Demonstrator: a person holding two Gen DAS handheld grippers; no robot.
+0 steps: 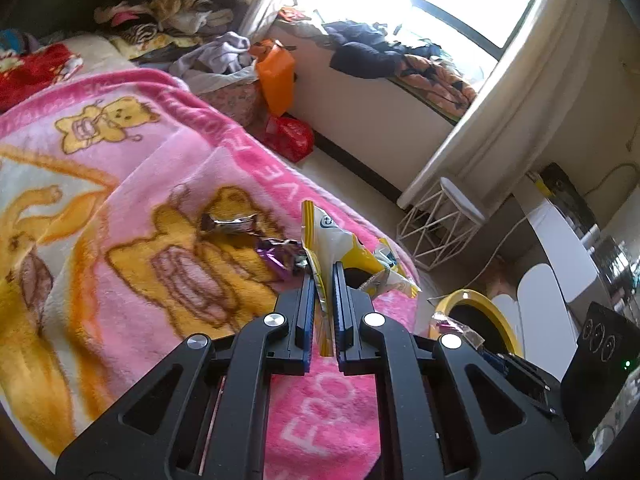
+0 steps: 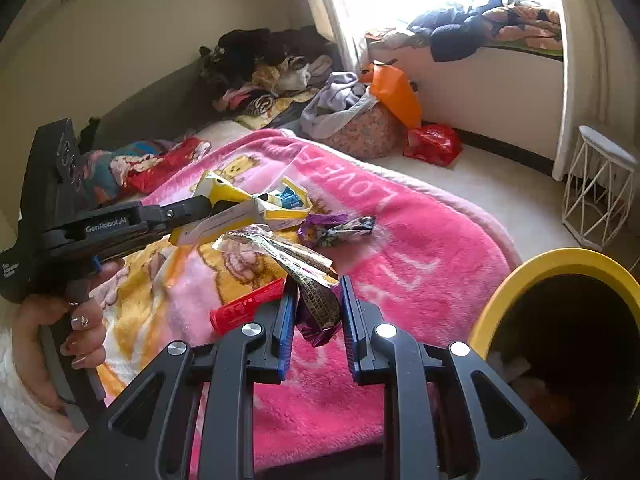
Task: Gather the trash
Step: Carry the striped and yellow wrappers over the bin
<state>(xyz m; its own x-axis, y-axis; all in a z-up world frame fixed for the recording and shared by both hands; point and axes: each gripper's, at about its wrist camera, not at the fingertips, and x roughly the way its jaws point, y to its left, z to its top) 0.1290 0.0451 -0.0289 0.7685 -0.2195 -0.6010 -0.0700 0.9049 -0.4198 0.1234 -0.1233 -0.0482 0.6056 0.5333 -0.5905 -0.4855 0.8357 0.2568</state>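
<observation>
Wrappers are in both grips, so the step in hand looks like carrying picked-up trash over to the bin. Nearest in the right wrist view, the right hand-held gripper (image 2: 314,284) has its jaws drawn in on a crumpled foil wrapper (image 2: 308,280) with a purple end; the wrapper hangs clear of the blanket (image 2: 420,264). The yellow-rimmed bin (image 2: 560,264) stands just beside this gripper, at the bed's edge, its mouth dark and some litter inside.

In the left wrist view, the left hand-held gripper (image 1: 322,272) is pinched almost closed on a yellow-and-white packet (image 1: 336,248), which stands up out of the jaws. From there the bin (image 1: 472,300) shows low on the right, near but not under the packet. A hand (image 2: 68,328) grips that tool's handle.

Farther out on the blanket lie pieces not yet gathered: a red tube (image 2: 248,306) just past the right jaws, a purple wrapper (image 2: 336,230) and a foil wrapper (image 1: 232,224) beyond.

Next, I judge, each load must be brought over the bin's mouth and the jaws opened there, the right first since it is closer. Light foil may cling to a pad, so a clear opening above the rim matters. Then back for the tube and the loose wrappers.

Beyond the bed: a wire stool (image 2: 600,184), bags and heaped clothes.
</observation>
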